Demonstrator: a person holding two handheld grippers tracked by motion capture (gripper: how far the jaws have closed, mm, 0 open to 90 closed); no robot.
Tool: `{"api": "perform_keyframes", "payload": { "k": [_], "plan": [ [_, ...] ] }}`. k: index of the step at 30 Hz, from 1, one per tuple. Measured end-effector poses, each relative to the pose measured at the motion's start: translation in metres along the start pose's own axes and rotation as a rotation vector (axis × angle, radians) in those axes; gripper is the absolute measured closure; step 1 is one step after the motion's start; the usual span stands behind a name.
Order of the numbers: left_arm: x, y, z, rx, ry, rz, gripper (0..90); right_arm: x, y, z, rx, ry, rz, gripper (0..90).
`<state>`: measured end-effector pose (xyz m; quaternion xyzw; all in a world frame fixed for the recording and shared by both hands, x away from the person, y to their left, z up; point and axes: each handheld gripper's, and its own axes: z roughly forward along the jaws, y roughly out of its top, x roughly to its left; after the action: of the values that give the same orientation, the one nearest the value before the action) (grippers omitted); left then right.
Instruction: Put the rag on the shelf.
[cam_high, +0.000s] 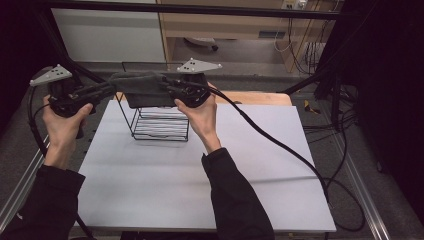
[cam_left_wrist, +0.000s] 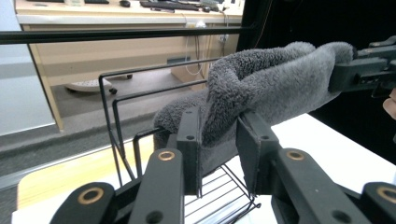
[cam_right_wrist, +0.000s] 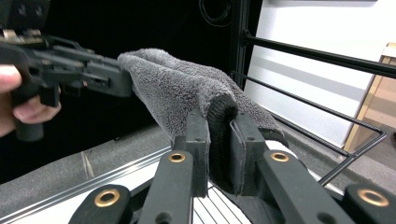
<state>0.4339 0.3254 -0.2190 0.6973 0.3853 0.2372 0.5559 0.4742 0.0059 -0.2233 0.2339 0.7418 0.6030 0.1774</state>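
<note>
Towel (cam_high: 145, 89) stretched between my left gripper (cam_high: 102, 91) and right gripper (cam_high: 170, 90), each clamped on an end, above wire rack (cam_high: 160, 125) at bench (cam_high: 200, 170) 12 o'clock, likely for draping.

L gripper (cam_high: 107, 90) raised, fingers clamped, R gripper (cam_high: 167, 89) raised, fingers clamped, facing inward

towel (cam_left_wrist: 275, 79): plain grey | rack (cam_high: 160, 125): black wire | table (cam_high: 200, 180): white

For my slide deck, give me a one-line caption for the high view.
Both grippers, left and right, hold a grey towel stretched above a black wire rack.
</note>
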Motion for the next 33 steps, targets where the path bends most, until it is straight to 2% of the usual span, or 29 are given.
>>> {"api": "perform_keyframes", "payload": {
  "k": [4,7,10,13,20,26,33],
  "plan": [
    [-0.002,0.014,-0.012,-0.018,0.029,0.006,71.4,0.0,-0.002,0.0,0.003,0.003,-0.002,79.8],
    [-0.002,0.025,-0.015,-0.01,0.044,0.002,76.8,0.001,-0.002,0.0,0.005,0.004,-0.009,79.7],
    [-0.002,0.033,-0.011,0.002,0.04,-0.009,82.1,0.002,-0.003,0.0,0.01,0.004,-0.02,79.3],
    [-0.004,0.036,-0.001,0.035,0.032,-0.012,86.7,0.003,-0.004,-0.001,0.016,0.002,-0.03,79.1],
    [-0.003,0.035,0.017,0.082,0.024,-0.021,89.6,0.005,-0.005,-0.001,0.028,0.003,-0.042,78.5],
    [-0.006,0.026,0.018,0.102,-0.003,-0.016,89.7,0.005,-0.007,-0.002,0.041,0.009,-0.05,77.3],
    [-0.007,0.014,0.023,0.142,-0.01,-0.006,89.6,0.008,-0.009,-0.002,0.057,0.016,-0.047,70.7]
  ]
}}
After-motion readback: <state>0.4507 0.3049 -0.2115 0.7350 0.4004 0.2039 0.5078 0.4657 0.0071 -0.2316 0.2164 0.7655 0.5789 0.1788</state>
